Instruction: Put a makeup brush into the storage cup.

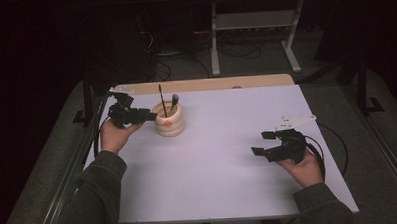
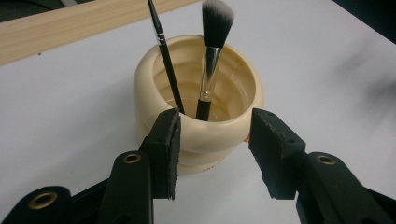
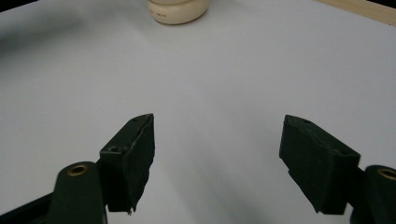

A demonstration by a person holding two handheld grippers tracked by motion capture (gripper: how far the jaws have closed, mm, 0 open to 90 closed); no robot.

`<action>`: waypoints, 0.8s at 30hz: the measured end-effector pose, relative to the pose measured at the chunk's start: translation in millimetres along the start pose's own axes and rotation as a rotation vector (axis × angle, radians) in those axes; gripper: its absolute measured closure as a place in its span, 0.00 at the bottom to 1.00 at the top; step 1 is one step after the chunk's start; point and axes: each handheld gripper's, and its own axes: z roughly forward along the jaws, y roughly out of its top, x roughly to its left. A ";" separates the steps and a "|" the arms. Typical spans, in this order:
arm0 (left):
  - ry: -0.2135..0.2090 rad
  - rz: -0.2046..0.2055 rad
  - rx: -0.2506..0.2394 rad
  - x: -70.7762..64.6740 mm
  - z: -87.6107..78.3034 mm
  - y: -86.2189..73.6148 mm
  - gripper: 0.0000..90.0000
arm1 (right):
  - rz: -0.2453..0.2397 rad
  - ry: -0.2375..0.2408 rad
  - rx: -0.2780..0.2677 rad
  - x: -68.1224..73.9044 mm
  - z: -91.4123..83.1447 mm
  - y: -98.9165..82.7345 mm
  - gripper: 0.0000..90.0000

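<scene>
We see the left hand-held gripper (image 2: 212, 149) with its two black jaws apart, one on each side of the near wall of a cream, ribbed, rounded ceramic pot (image 2: 198, 100). The left pad looks to be touching or almost touching the rim, though we cannot tell which; the right pad stands clear of the pot. Nothing is clamped.

Inside the pot stand two brushes: a thin black-handled liner brush (image 2: 166, 60) leaning to the left, and a fuller make-up brush with a black-and-white bristle head and silver ferrule (image 2: 211, 56) standing nearly upright beside it.

In the high view we find the pot (image 1: 169, 121) on the left far part of the white worktop (image 1: 218, 161), with the left hand-held gripper (image 1: 149, 115) just beside it, pointing at it from the left.

The right hand-held gripper (image 1: 260, 143) sits well apart, over the right near part of the worktop. Its jaws stand wide apart above bare white surface, holding nothing.

A strip of pale wood (image 1: 205, 84) borders the worktop's far edge.
</scene>
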 end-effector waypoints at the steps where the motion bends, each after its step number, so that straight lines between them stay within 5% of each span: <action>1: 0.000 0.000 0.000 0.0 0.0 0.0 0.58 | 0.000 0.000 0.000 0.0 0.0 0.0 0.28; 24: -0.029 0.023 -0.010 -13.9 -0.5 -12.0 0.57 | 0.005 -0.020 -0.006 -1.6 -1.6 -0.9 0.28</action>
